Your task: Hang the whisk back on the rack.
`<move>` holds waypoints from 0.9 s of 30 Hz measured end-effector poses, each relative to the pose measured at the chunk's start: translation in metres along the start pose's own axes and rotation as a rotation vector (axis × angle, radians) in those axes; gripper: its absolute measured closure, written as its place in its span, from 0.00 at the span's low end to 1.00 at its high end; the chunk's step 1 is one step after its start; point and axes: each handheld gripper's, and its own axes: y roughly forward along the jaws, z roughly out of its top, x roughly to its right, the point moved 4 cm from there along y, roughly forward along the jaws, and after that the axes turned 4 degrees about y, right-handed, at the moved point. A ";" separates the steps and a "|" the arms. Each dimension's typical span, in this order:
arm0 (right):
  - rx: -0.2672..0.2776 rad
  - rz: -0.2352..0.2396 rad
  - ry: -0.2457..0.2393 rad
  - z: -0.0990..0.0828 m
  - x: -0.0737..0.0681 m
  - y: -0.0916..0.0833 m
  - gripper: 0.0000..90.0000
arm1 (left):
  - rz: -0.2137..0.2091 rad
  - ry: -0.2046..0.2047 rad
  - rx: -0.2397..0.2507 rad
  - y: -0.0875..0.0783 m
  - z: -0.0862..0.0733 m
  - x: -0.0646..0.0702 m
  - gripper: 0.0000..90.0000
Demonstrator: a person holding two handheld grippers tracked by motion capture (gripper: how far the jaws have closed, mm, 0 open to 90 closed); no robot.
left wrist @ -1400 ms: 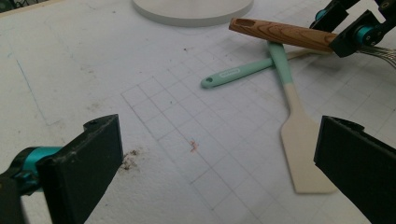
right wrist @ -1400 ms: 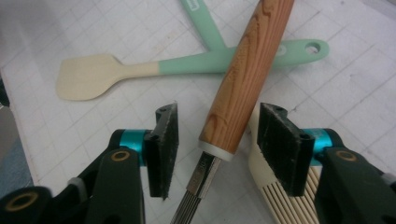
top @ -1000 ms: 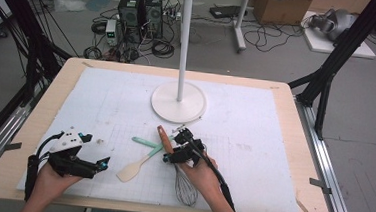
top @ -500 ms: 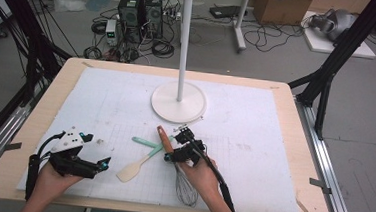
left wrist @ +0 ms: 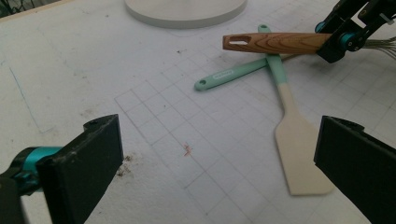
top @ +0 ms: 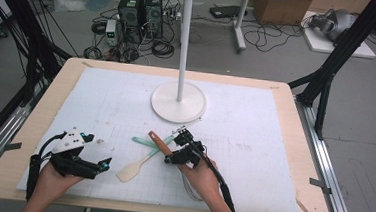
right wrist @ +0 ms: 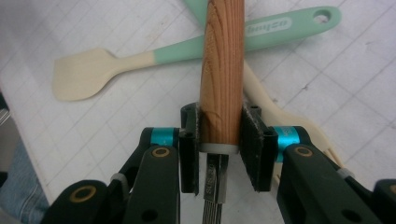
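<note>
Whisk [right wrist: 222, 70] with the wooden handle is the thing I'm working on, and it's sitting right between the pads of my right gripper [right wrist: 220, 149]. The jaws have just been closing in on it, and in the right gripper view the pads look pressed flat against both sides of the handle, just above the metal collar. The handle's long axis runs straight out ahead of that gripper, with the wires trailing back under my right hand [top: 198, 174]. I can't quite tell whether the wire end has left the mat.

The handle lies across two mint-handled tools: the spatula [left wrist: 294, 140], whose blade is off to the left of my right gripper, and a second mint utensil [left wrist: 231, 74] crossing under it. Both touch or nearly touch the whisk handle, so lifting straight up seems safer than dragging it.

My left gripper [top: 79, 161] is spread wide with nothing in it, parked well apart on the near left of the mat, so my right is clearly the nearer one. Ahead of the whisk tip stands the white stand's round base [top: 179, 101], near but not touching. To the right of my right gripper the white mat [top: 254, 135] is open, with plenty of room there.
</note>
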 end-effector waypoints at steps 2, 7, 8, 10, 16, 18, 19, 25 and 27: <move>0.007 0.001 -0.012 0.000 -0.001 -0.002 0.78 | -0.001 -0.001 0.000 0.000 0.000 0.000 0.02; 0.026 0.003 -0.039 -0.001 -0.002 -0.010 0.79 | -0.002 0.001 0.001 0.000 0.000 0.000 0.02; 0.029 0.003 -0.040 -0.002 -0.002 -0.012 0.79 | -0.002 0.003 0.001 0.000 0.001 0.001 0.02; 0.044 0.010 -0.057 -0.002 -0.002 -0.016 0.79 | -0.002 0.000 0.003 0.000 0.001 0.001 0.02; 0.067 0.023 -0.073 -0.002 -0.005 -0.025 0.79 | -0.003 0.002 0.005 0.000 0.002 0.002 0.02; 0.073 0.032 -0.096 -0.002 -0.007 -0.030 0.79 | -0.005 0.006 0.005 0.000 0.002 0.002 0.02; 0.073 0.032 -0.096 -0.002 -0.007 -0.030 0.79 | -0.005 0.006 0.005 0.000 0.002 0.002 0.02; 0.095 0.039 -0.122 -0.002 -0.009 -0.040 0.79 | -0.003 0.007 0.007 0.000 0.002 0.002 0.02; 0.093 0.042 -0.123 -0.002 -0.009 -0.040 0.79 | -0.004 0.006 0.008 0.000 0.002 0.003 0.02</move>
